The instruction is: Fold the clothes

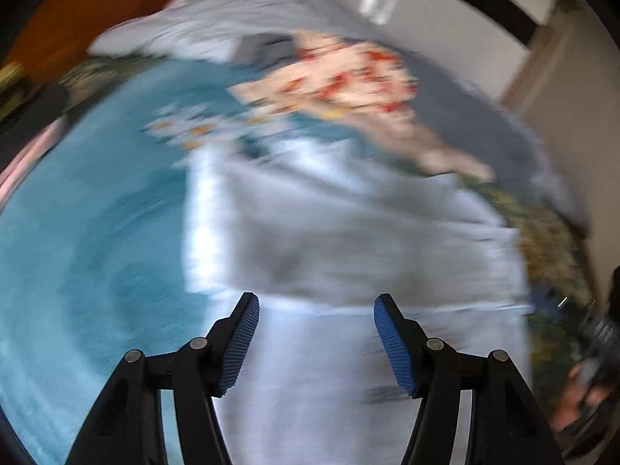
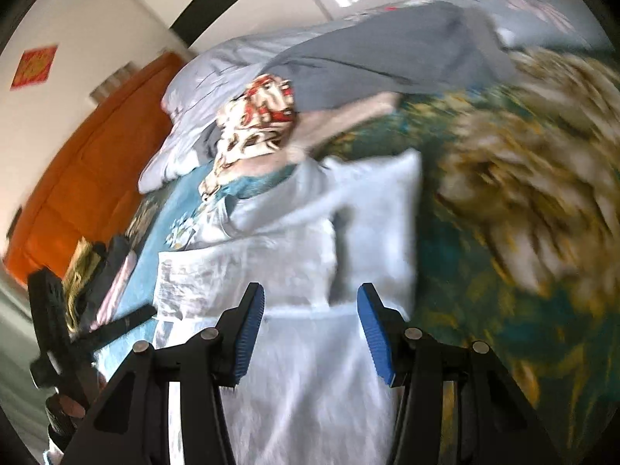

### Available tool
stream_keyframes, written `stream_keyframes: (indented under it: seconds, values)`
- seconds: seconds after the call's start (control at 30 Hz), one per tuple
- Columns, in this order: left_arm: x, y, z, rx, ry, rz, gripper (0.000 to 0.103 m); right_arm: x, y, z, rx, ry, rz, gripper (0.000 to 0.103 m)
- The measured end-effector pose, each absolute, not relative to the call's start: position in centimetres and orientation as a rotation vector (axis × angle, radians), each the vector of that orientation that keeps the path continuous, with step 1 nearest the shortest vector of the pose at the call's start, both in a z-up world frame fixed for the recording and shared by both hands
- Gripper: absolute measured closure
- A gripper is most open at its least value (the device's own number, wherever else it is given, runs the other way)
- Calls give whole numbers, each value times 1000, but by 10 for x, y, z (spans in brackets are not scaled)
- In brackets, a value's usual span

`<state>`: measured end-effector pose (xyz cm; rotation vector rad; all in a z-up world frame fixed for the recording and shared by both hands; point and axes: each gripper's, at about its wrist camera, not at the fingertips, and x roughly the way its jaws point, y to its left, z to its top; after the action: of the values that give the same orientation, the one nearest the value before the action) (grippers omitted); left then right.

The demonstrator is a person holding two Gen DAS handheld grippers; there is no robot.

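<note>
A white garment [image 1: 348,240] lies partly folded on the bed, on a teal blanket [image 1: 89,232]. It also shows in the right wrist view [image 2: 294,271]. My left gripper [image 1: 316,306] is open and empty just above the garment's near part. My right gripper [image 2: 310,302] is open and empty above the same garment. The left gripper also shows at the left edge of the right wrist view [image 2: 69,333]. Both views are blurred by motion.
A red-and-cream patterned cloth [image 1: 348,77] and a grey garment [image 2: 387,58] lie further back on the bed. A pale quilt [image 1: 232,19] is bunched at the far end. A green-gold floral bedspread [image 2: 523,193] lies to the right. An orange door [image 2: 85,174] stands behind.
</note>
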<state>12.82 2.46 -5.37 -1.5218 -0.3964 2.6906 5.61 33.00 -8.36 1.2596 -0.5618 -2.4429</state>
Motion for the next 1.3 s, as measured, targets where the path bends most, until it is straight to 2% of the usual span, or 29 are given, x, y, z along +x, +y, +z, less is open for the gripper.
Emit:
stream_keyframes:
  seconds: [0.23,0.47,0.53,0.57,0.63,0.7,0.73,0.93,1.17,1.3]
  values:
    - [144,-21,-84,-1628,-514,2709,37,-1,308,-101,1376,-347,-2458,52]
    - [143,-22,-85,-1613,-525,2701,37,-15,292,-110,1409,-325,-2450,50]
    - [143,-24,-87,-1612,-538,2695,37,-15,287,-109,1403,-332,-2443,55]
    - [143,-25,-86,-1610,-544,2692,37,-14,284,-109,1400,-344,-2422,67]
    - [143,-27,-87,-1607,-558,2687,37,-12,278,-110,1408,-354,-2381,72]
    - [143,-29,-87,-1603,-565,2685,37,-11,272,-109,1415,-324,-2392,94]
    - [143,-29,-87,-1604,-563,2684,37,-11,270,-109,1418,-314,-2399,97]
    - [143,-28,-86,-1605,-587,2691,37,-5,269,-77,1305,-309,-2451,101]
    - [139,-36,-88,-1600,-627,2683,37,7,314,-46,1196,-418,-2539,101]
    - [137,-38,-88,-1602,-629,2678,37,2,332,-77,1313,-511,-2501,101]
